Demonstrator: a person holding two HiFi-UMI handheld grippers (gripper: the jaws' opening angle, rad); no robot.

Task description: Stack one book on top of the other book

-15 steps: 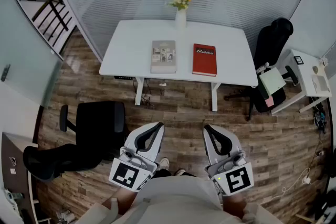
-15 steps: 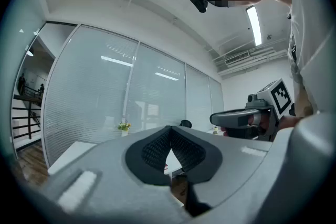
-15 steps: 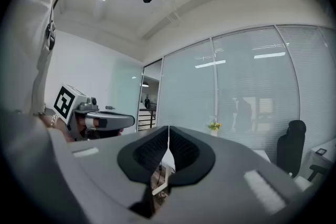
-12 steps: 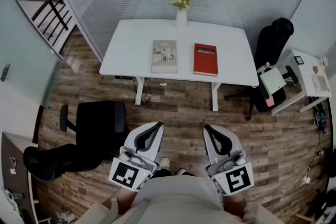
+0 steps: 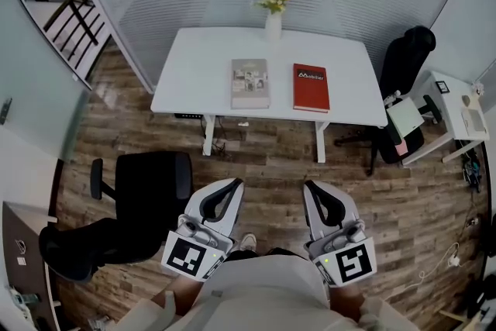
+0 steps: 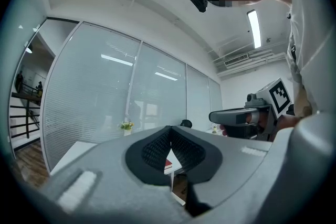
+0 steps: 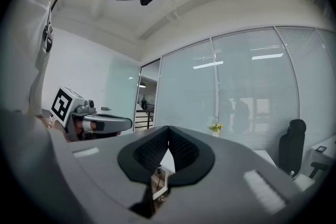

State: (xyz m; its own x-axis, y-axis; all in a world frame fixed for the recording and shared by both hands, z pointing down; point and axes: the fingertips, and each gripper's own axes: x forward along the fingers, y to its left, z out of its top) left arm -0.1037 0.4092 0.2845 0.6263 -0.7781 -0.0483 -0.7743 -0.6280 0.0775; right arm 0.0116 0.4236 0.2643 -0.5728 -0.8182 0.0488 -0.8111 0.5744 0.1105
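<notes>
Two books lie side by side on the white table (image 5: pixel 194 62): a grey book (image 5: pixel 250 84) on the left and a red book (image 5: pixel 311 87) on the right, a small gap between them. Both grippers are held level near the person's waist, well short of the table, above the wooden floor. My left gripper (image 5: pixel 232 186) is shut with nothing in it, and so is my right gripper (image 5: pixel 311 187). In the left gripper view the jaws meet at the tip (image 6: pixel 169 129), and a sliver of the red book (image 6: pixel 167 164) shows below. In the right gripper view the jaws (image 7: pixel 168 128) also meet.
A vase of yellow flowers (image 5: pixel 273 15) stands at the table's back edge. A black office chair (image 5: pixel 143 190) is on the floor at left, close to the left gripper. Another black chair (image 5: pixel 407 66) and a small white side table (image 5: pixel 446 116) stand at right. Glass walls close the back.
The whole view has shifted slightly: table and books sit a little further right and lower than before, and the left chair has slid down. Both grippers stay shut, side by side.
</notes>
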